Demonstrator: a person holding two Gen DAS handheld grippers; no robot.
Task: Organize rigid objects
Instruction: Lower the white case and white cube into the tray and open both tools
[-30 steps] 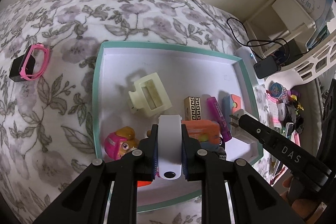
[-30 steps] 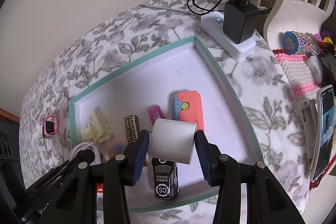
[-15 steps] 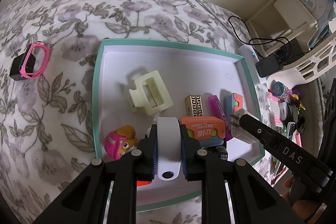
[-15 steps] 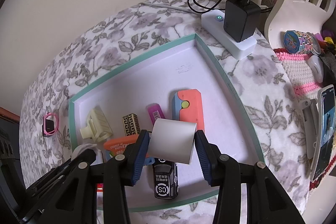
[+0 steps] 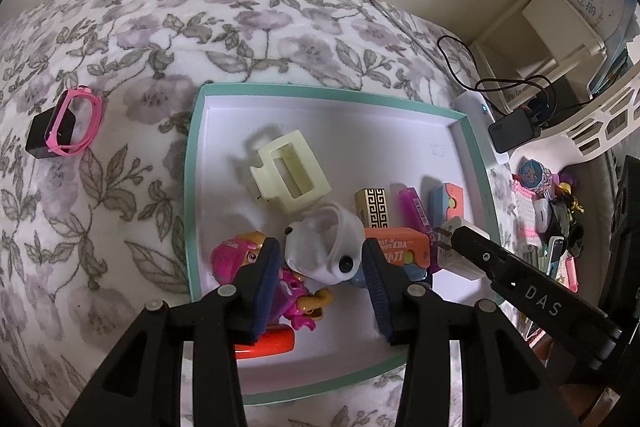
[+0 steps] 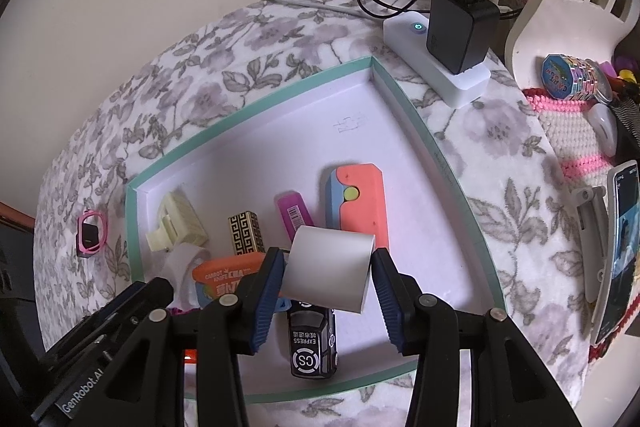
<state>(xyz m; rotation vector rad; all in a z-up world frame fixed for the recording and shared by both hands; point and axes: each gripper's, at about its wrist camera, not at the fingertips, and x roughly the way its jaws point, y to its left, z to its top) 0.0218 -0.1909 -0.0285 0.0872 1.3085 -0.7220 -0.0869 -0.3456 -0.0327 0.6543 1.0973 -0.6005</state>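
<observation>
Your right gripper (image 6: 329, 271) clamped a white charger block (image 6: 330, 269) between its blue pads. Directly beneath sat a black toy car (image 6: 313, 343), ahead an orange-and-blue case (image 6: 362, 201), and to its left an orange carrot knife (image 6: 226, 275), all in the teal-rimmed tray (image 6: 404, 99).

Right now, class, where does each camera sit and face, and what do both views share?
Left wrist: on the left gripper, facing steeply down into the teal tray; its jaws, just opening, flank a loose white band.
Right wrist: on the right gripper, facing down into that tray; it clamps a white charger.
Shared: tray, cream hair claw.
</observation>
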